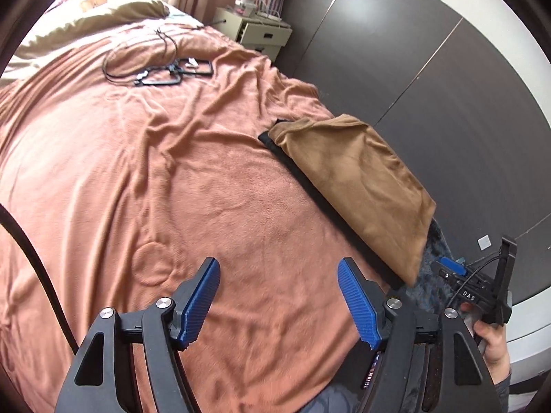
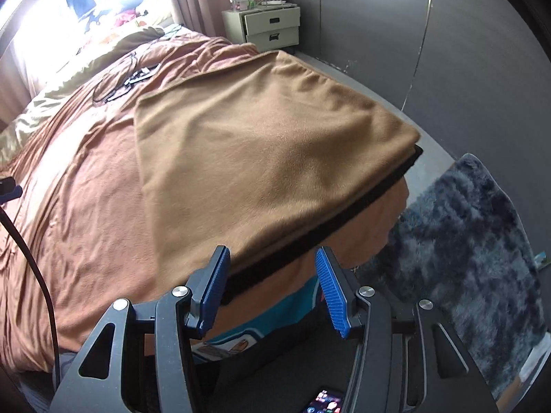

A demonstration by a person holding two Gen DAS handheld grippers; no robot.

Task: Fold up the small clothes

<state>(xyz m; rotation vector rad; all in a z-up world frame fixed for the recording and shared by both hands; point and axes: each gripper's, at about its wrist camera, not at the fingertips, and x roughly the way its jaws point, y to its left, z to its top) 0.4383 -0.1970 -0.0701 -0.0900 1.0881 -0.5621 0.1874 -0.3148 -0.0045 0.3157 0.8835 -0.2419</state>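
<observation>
- Lying folded at the bed's [image 1: 144,186] right edge, the tan garment [image 1: 354,182] looks finished, over a black layer.
- Left gripper [image 1: 279,301] and right gripper [image 2: 272,290] are both spread, holding nothing.
- Next move likely calls for fetching another garment.

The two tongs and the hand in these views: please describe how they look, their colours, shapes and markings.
Both the left tongs and the right tongs have black angular frames with silver round bolts and ribbed blue pads. In the left view, the right tongs' body bears white letters "DAS", with a thin black cable. The hand holding it shows a dark grey cuff.
</observation>
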